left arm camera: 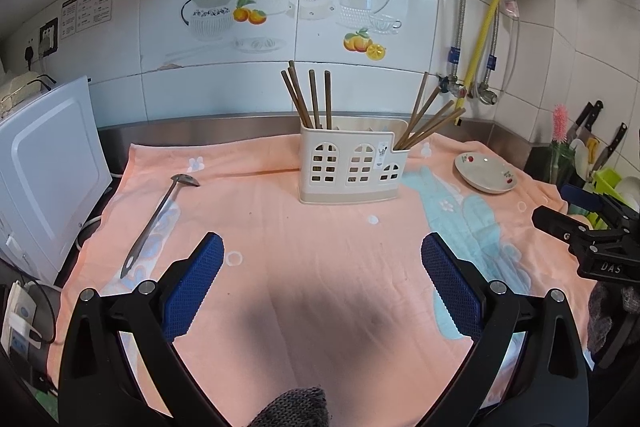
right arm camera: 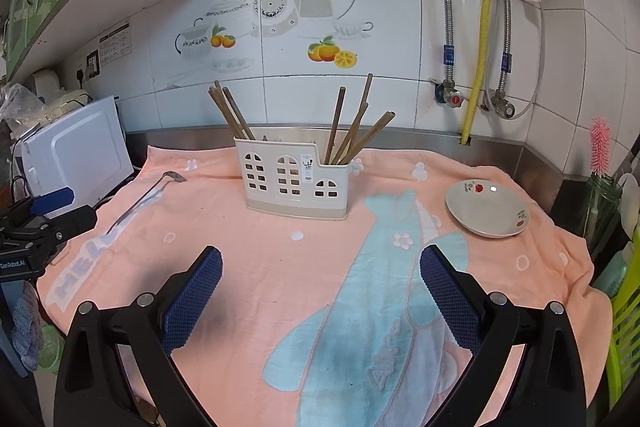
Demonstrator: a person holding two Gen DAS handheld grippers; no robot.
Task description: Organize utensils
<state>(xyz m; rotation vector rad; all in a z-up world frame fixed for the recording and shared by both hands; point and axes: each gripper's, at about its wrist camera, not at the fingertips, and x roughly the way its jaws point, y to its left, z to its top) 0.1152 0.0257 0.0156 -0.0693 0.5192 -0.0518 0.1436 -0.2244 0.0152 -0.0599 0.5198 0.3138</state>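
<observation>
Both tongs [left arm camera: 322, 251] [right arm camera: 321, 263] agape, ladle [left arm camera: 158, 221] flat on towel [left arm camera: 320, 267] — beside caddy [left arm camera: 352, 167]

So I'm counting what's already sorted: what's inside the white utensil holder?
Chopsticks stand in the utensil holder: one bunch at its left end, another leaning at its right. Their lower parts and the middle compartment's contents are hidden.

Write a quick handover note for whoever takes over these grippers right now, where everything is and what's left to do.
Left gripper: open, empty, above the towel.
Right gripper: open, empty, also above the towel.
Holder stands upright mid-towel near the wall, chopsticks already in its left and right ends.
Ladle lies loose on the towel left of the holder, nearest the left gripper.
Plate sits empty on the right.
Done: chopsticks stowed.
Left: likely the ladle into the holder.
</observation>
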